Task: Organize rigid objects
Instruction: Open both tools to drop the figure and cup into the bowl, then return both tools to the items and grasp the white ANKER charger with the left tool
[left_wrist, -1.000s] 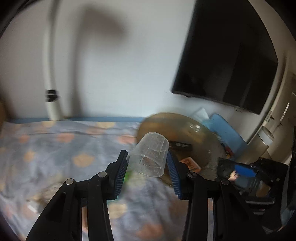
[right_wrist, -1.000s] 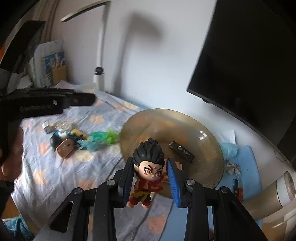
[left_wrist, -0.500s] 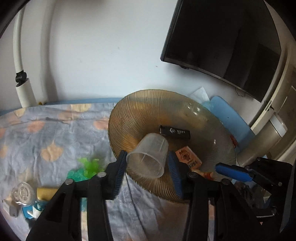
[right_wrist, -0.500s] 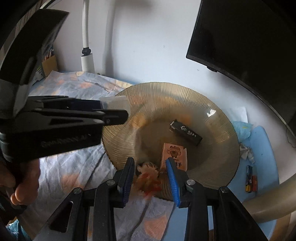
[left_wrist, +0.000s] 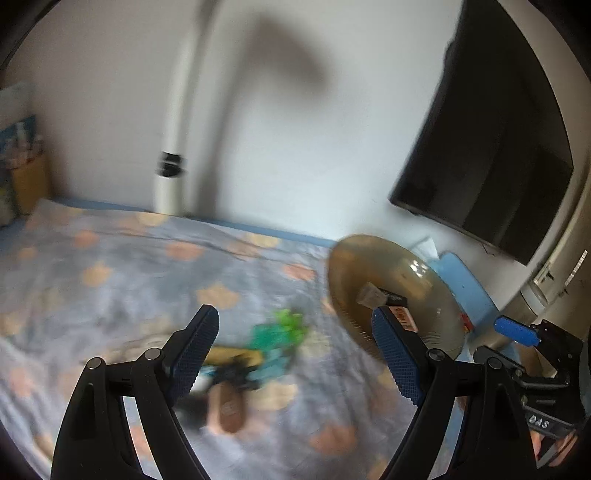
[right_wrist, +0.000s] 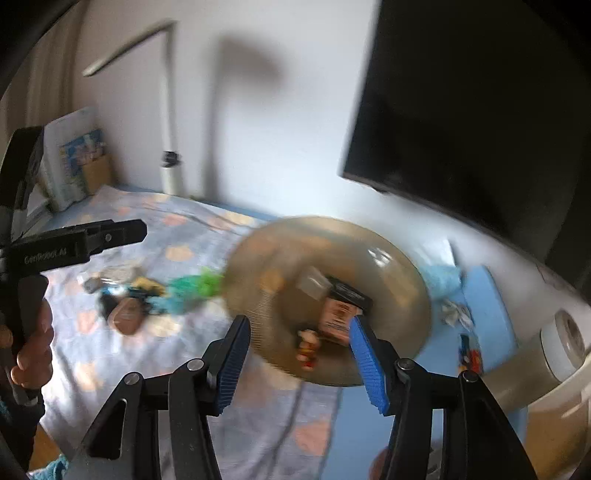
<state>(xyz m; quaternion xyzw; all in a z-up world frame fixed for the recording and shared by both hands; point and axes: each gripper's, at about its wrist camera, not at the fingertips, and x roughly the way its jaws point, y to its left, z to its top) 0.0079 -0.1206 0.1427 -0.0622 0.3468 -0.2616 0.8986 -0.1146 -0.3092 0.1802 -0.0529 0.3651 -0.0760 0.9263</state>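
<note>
Both views are motion-blurred. My left gripper (left_wrist: 295, 354) is open and empty above the patterned cloth; it also shows in the right wrist view (right_wrist: 110, 232). My right gripper (right_wrist: 301, 363) is open and empty at the near rim of the amber glass plate (right_wrist: 391, 258). On the plate lie the clear plastic cup (right_wrist: 312, 282), a black stick (right_wrist: 349, 293), an orange card box (right_wrist: 334, 315) and the toy figure (right_wrist: 308, 345). The plate (left_wrist: 424, 273) with the cup (left_wrist: 369, 295) sits right of my left gripper.
A pile of small items lies on the cloth: a green-teal toy (right_wrist: 192, 288), a brown oval thing (right_wrist: 127, 319), dark and yellow bits (left_wrist: 236, 360). A white lamp post (left_wrist: 171, 177) stands at the wall. A black monitor (left_wrist: 491, 147), a blue mat (right_wrist: 487, 310) and a round container (right_wrist: 561, 343) are at the right.
My left gripper let go of the clear cup onto the plate, opened and swung left. My right gripper released the toy figure on the plate, opened and pulled back.
</note>
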